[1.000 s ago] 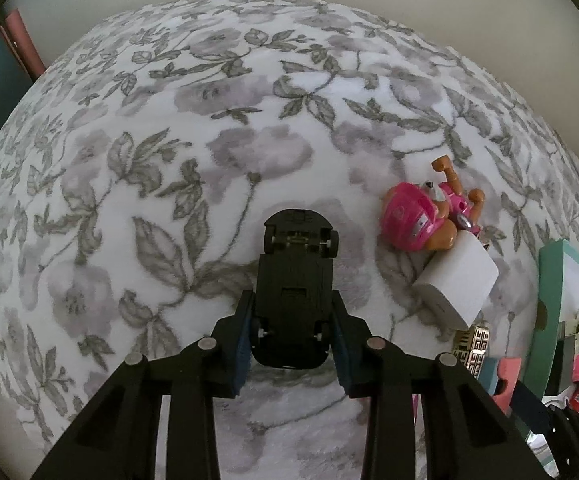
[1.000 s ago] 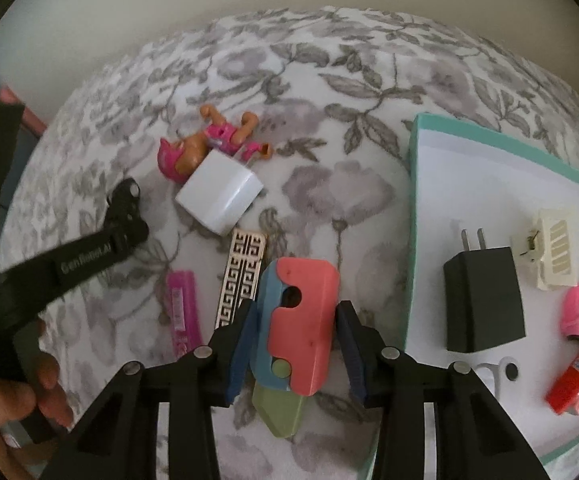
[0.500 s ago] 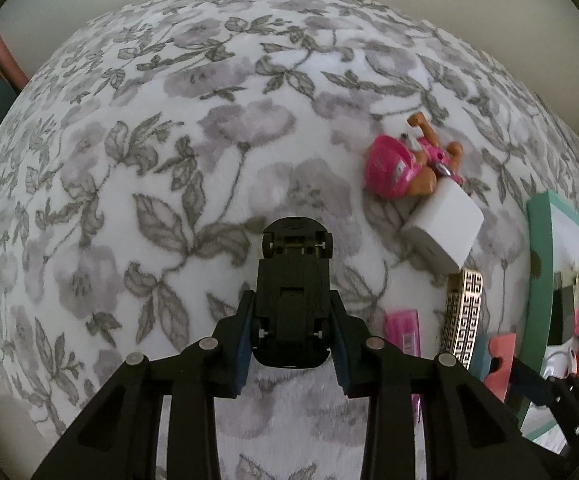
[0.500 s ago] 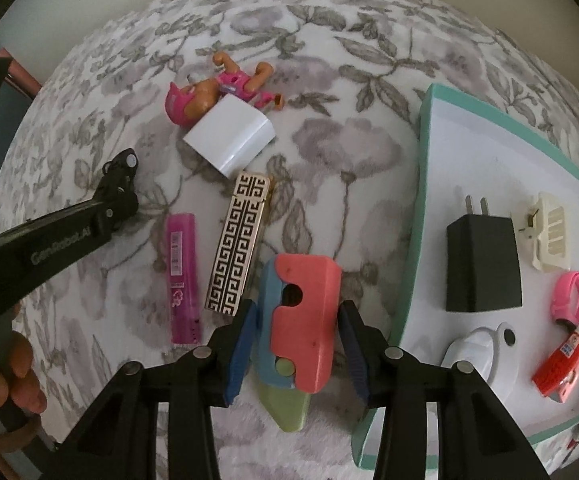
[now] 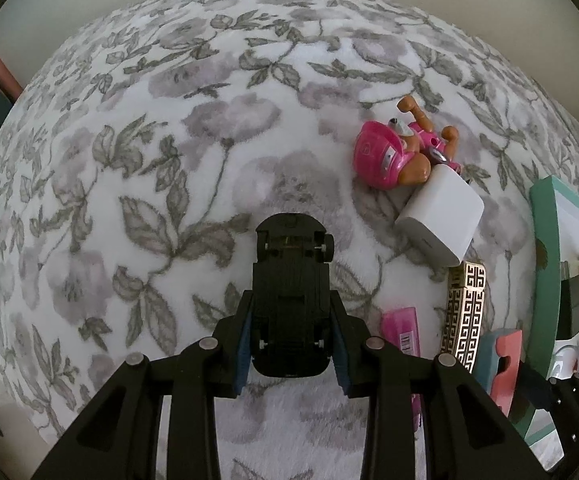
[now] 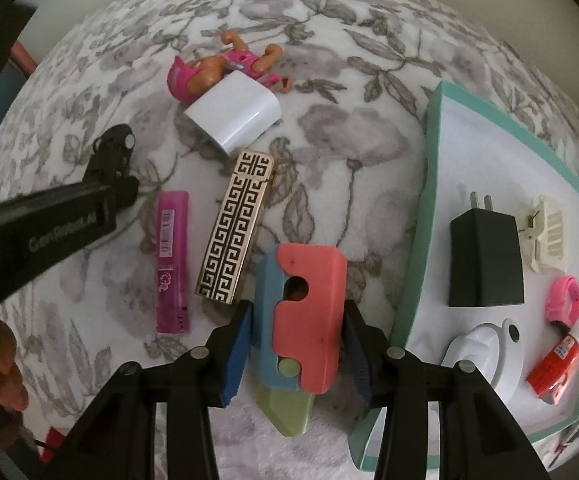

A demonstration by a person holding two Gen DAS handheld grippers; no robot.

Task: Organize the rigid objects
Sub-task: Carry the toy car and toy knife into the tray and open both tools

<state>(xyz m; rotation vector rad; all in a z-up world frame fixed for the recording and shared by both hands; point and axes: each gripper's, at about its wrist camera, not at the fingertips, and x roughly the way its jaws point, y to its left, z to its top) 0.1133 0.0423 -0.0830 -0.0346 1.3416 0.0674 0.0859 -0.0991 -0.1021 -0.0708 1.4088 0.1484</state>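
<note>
My left gripper point(image 5: 291, 350) is clamped on the black toy car point(image 5: 291, 292), underside up, long axis pointing away. Right gripper point(image 6: 299, 354) jaws have just been opening, astride the red-blue foam toy point(image 6: 307, 318), green tip toward me.

One toy car point(image 5: 291, 280), one doll point(image 6: 217, 68), two plugs: white point(image 6: 235, 114) and black point(image 6: 485, 256); one tray point(image 6: 417, 240), two lighters: pink point(image 6: 172, 260) and patterned point(image 6: 235, 226).

My left gripper's arm point(image 6: 49, 224) blurs across the right wrist view, its lettering unreadable, hiding most of the black toy car point(image 6: 113, 148). The teal tray point(image 6: 429, 184) runs off the right edge. The pink bar's point(image 6: 171, 260) label is too small to read.
</note>
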